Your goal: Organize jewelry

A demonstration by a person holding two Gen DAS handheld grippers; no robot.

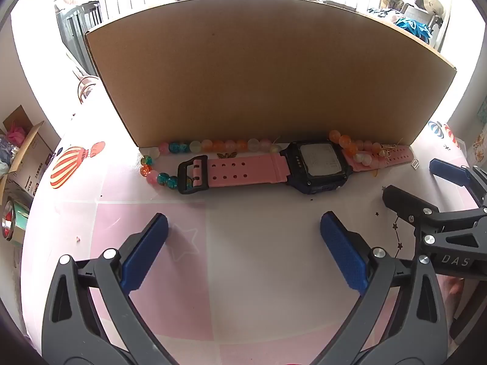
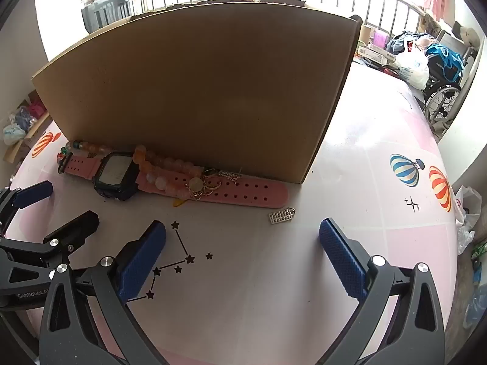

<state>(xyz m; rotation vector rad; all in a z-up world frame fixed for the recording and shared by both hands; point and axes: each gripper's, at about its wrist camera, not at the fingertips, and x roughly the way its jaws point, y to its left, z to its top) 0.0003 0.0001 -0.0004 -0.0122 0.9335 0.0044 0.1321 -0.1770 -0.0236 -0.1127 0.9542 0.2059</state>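
A pink-strapped watch (image 1: 316, 164) with a dark square face lies flat on the table against a cardboard box (image 1: 258, 76). A string of orange, pink and blue-green beads (image 1: 213, 145) runs behind and over it. The watch (image 2: 117, 175) and beads (image 2: 170, 164) also show in the right wrist view, with small gold charms (image 2: 202, 187) on the strap and a small silver abacus charm (image 2: 281, 215) loose beside it. My left gripper (image 1: 243, 231) is open and empty, short of the watch. My right gripper (image 2: 242, 240) is open and empty, near the silver charm.
The tall box side (image 2: 197, 91) blocks the far side. The pink tablecloth (image 1: 258, 258) has balloon and star prints. An open carton (image 1: 27, 155) and tins stand off the left edge. A wheelchair (image 2: 441, 70) and bags are at the far right.
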